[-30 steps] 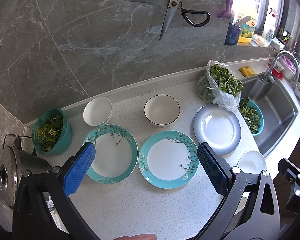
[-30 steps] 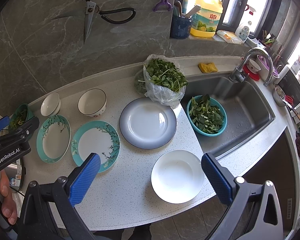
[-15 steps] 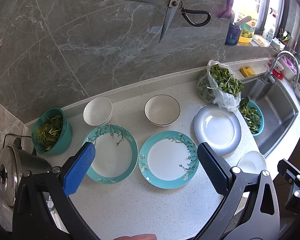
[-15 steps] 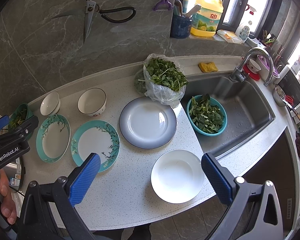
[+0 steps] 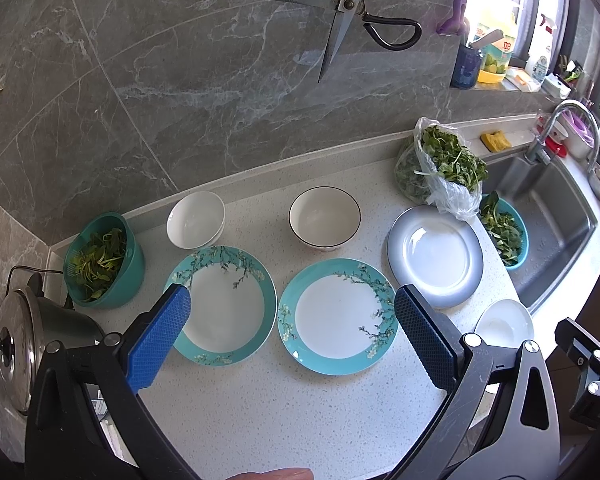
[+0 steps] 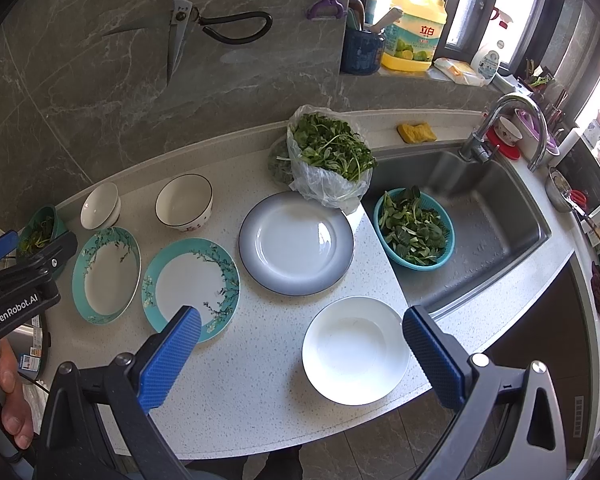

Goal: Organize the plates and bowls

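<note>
Only the left wrist view showed the lidded pot point(image 5: 18, 344) by the green basket of leaves point(image 5: 104, 260); only the right wrist view took in the whole white plate point(image 6: 356, 350) near the sink point(image 6: 496, 220). The left gripper point(image 5: 292, 320) hovered wide open above the two teal plates point(image 5: 338, 316), the right gripper point(image 6: 300, 344) equally wide over the white plate, both empty, while two bowls point(image 5: 324, 216) sat behind

Both wrist views look down from above the counter's point(image 5: 260, 420) front edge toward the back wall, well clear of the surface. The left view sits over the counter's left part, the right view by the sink point(image 6: 500, 232) end. Both share the row of plates point(image 5: 338, 316) and bowls point(image 6: 184, 202).
</note>
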`<action>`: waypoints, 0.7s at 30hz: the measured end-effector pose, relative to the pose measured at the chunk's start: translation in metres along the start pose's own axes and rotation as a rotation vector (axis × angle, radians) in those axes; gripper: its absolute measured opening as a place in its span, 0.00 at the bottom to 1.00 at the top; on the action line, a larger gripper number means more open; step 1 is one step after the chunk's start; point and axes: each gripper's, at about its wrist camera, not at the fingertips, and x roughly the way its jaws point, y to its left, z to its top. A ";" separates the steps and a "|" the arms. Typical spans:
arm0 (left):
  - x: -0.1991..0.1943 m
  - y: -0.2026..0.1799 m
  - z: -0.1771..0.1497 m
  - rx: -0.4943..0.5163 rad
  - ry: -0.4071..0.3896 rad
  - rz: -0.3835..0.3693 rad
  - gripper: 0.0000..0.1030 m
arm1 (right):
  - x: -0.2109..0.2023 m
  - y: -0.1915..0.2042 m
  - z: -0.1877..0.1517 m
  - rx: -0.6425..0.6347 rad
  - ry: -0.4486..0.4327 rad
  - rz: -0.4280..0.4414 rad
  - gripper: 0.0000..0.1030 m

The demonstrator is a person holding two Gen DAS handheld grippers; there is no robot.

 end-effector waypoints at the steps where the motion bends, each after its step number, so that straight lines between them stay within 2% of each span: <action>1: 0.000 0.000 0.000 0.000 -0.001 0.001 1.00 | 0.000 0.000 0.000 0.000 0.000 -0.001 1.00; 21: 0.000 0.001 0.000 -0.001 0.002 0.000 1.00 | 0.001 0.001 -0.002 0.000 0.001 -0.001 1.00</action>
